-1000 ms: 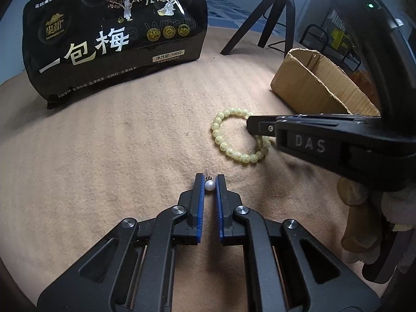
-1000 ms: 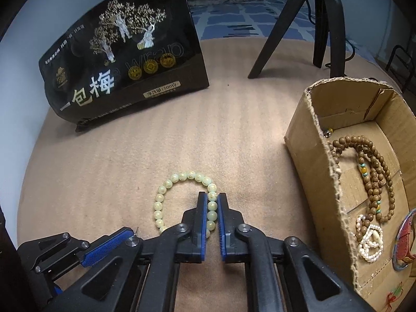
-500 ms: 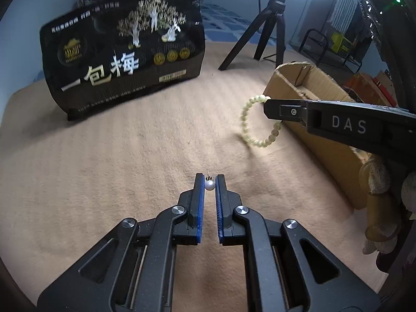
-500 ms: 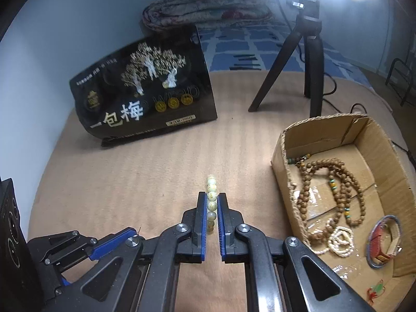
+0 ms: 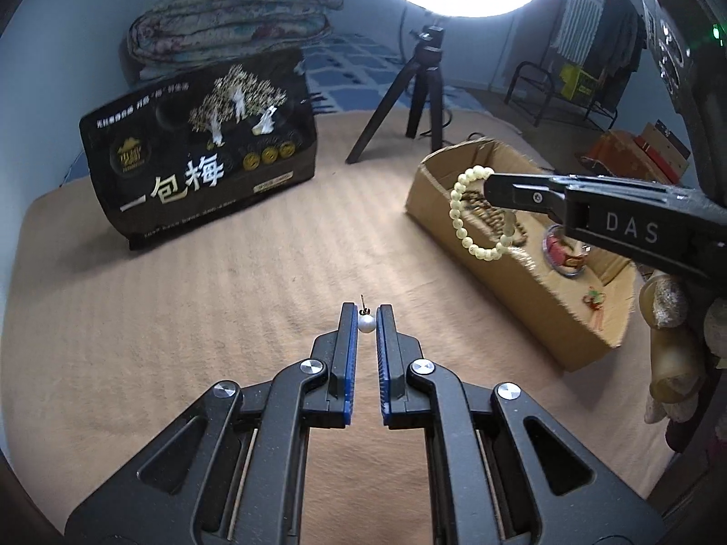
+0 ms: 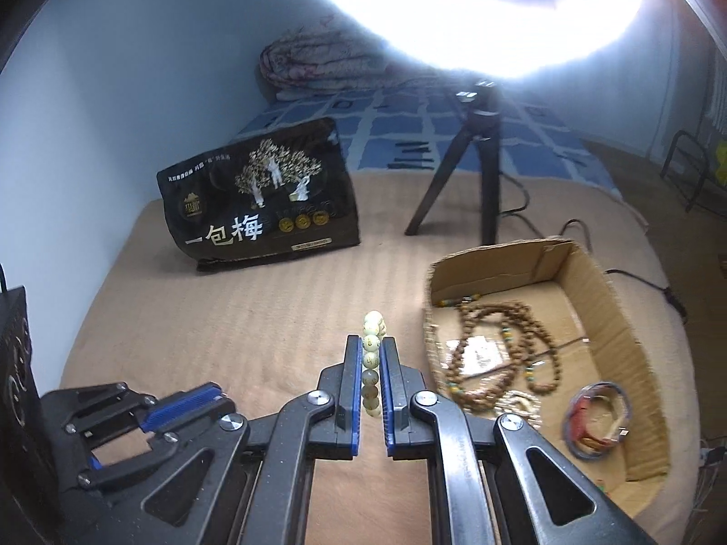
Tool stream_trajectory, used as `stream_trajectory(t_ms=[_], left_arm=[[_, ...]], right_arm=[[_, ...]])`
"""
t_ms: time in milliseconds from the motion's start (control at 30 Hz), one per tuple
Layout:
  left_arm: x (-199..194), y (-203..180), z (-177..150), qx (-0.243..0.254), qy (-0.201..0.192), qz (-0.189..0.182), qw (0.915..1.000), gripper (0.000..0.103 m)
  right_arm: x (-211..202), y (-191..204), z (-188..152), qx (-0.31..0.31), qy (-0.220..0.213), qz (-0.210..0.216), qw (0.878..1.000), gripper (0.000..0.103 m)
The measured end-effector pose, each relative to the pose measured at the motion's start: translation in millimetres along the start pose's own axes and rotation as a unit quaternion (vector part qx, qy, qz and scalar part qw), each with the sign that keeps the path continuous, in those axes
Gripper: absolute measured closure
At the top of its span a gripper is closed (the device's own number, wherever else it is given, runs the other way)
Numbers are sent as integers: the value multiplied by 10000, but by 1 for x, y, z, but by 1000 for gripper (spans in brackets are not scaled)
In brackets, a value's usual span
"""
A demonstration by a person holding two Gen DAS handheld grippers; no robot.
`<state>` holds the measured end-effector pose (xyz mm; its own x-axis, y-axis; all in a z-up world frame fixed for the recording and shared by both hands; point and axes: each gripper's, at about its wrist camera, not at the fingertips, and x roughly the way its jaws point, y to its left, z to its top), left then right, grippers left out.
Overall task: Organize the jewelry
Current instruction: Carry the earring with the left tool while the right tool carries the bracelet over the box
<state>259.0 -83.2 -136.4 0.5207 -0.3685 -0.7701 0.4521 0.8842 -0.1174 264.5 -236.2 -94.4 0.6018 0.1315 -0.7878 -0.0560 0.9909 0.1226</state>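
Observation:
My left gripper [image 5: 366,315] is shut on a small pearl earring [image 5: 366,323], its post pointing up, held above the tan blanket. My right gripper [image 6: 372,349] is shut on a pale green bead bracelet [image 6: 371,359] seen edge-on; in the left wrist view the bracelet [image 5: 459,222] hangs from the right gripper [image 5: 493,190] in the air at the near wall of the cardboard box [image 5: 513,281]. The box [image 6: 631,345] holds a brown bead necklace [image 6: 504,345], a pearl bracelet and a red-and-metal bangle [image 6: 595,418].
A black snack bag [image 5: 200,168] stands at the back left on the blanket [image 5: 159,318]. A black tripod [image 5: 409,95] with a bright ring light stands behind the box. A folded quilt [image 5: 227,22] lies far back. The left gripper shows at lower left in the right wrist view [image 6: 181,408].
Both grippers have risen from the blanket. The right gripper lifted the green bracelet off the blanket and carried it right toward the box. The left gripper still holds the pearl earring.

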Motion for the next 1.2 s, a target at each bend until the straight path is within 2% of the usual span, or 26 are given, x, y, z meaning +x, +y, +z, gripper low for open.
stream_trajectory(t_ms=[333, 633, 933, 1200], left_arm=[[-21, -43, 11, 114, -138, -204, 9996, 97], [-20, -88, 23, 268, -133, -400, 9988, 97], [-1, -126, 29, 434, -42, -541, 9976, 97], [20, -145, 34, 415, 13, -682, 9968, 97]], right_arm=[[-50, -46, -10, 195, -254, -195, 9993, 98], [-71, -79, -15, 324, -390, -372, 9980, 98], [-70, -108, -11, 486, -472, -392, 9969, 98], [-53, -127, -7, 565, -460, -350, 9967, 98]])
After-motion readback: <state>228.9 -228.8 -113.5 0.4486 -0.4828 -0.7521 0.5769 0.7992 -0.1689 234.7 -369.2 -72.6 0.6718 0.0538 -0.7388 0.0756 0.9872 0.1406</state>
